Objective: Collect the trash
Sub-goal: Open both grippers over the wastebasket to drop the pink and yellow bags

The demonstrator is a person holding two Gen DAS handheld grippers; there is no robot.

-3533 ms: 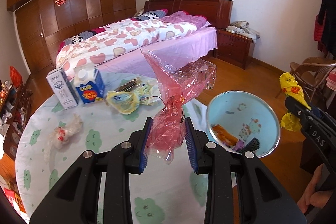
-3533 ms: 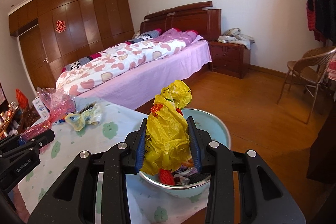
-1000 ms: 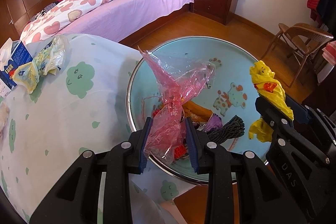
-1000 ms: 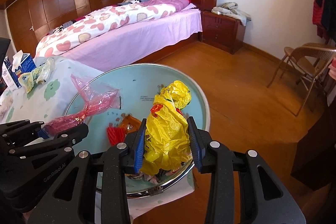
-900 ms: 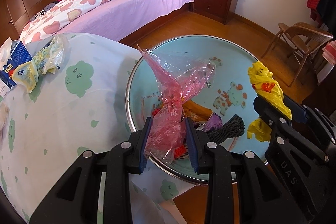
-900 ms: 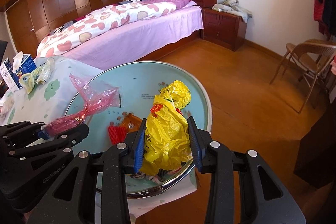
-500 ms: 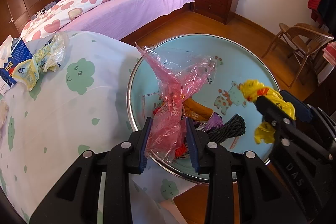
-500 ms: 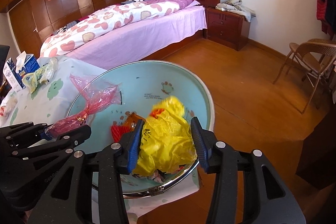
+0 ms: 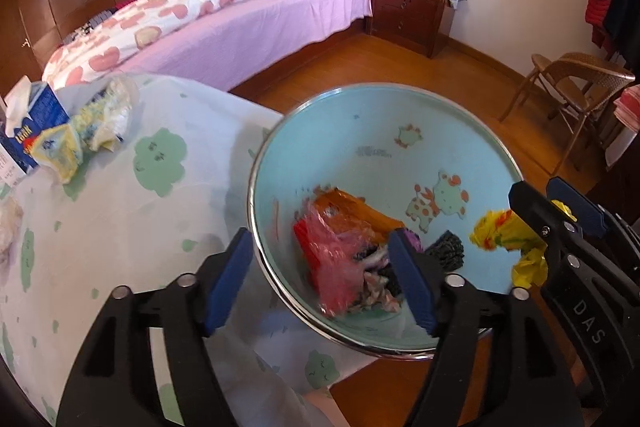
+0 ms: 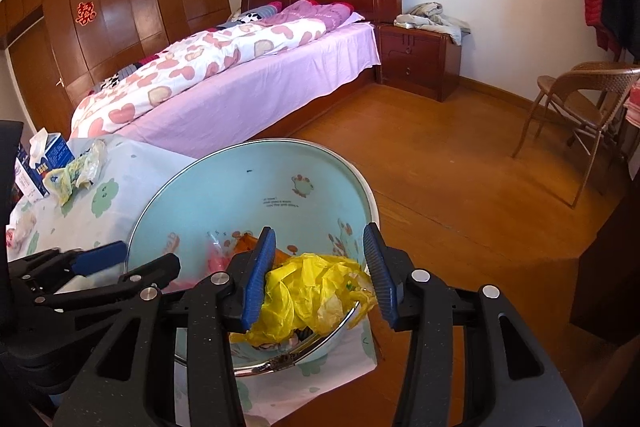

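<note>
With both bags let go into the basin [image 9: 400,131] at lower centre, your left gripper [image 9: 322,279] has just opened wide over the pink bag [image 9: 340,263]; right gripper [image 10: 320,273] stands apart around the yellow bag [image 10: 308,295]. Drop step done, I judge; next, the wrappers [image 9: 80,131] upper left on the bench [image 9: 120,207].

A pale blue basin [image 9: 460,131] printed with small cartoon animals is being shown on a white worktop cloth [image 9: 132,211] patterned with green clouds. A pink bag [image 9: 340,259] and a yellow bag [image 10: 308,291] are being seen inside. Blue pads are being worn by black tongs [image 9: 324,279].
</note>
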